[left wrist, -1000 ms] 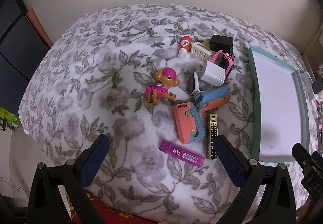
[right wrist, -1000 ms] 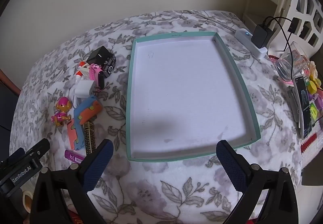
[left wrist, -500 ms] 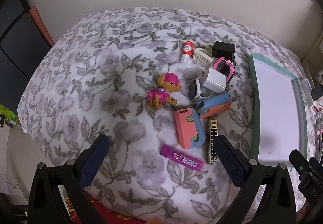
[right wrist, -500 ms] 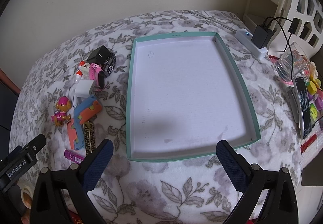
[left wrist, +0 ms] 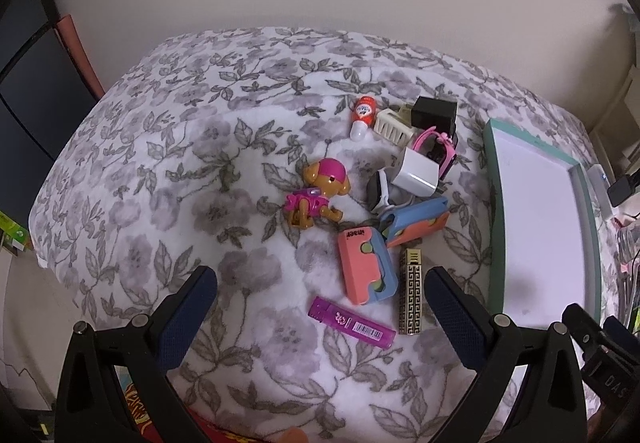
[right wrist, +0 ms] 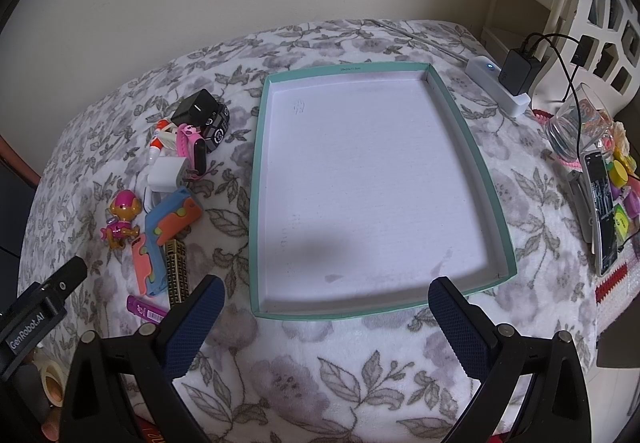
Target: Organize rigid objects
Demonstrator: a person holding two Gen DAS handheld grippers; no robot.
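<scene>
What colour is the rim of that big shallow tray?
Teal green, with a white inside; the tray shows best in the right wrist view.

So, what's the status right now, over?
Both tongs, left and right, open, holding nothing. Teal tray bare. Toy pile untouched beside it. Nothing blocking.

left hand-held gripper (left wrist: 320,299) | black frame, navy textured pads, silver screws | right hand-held gripper (right wrist: 322,301) | same build

Purple lighter (right wrist: 146,309): near end hidden behind right gripper finger (right wrist: 192,327). White charger cube (left wrist: 416,176): covered part of white watch (left wrist: 380,191). Tray (left wrist: 493,179): right side cut off.
</scene>
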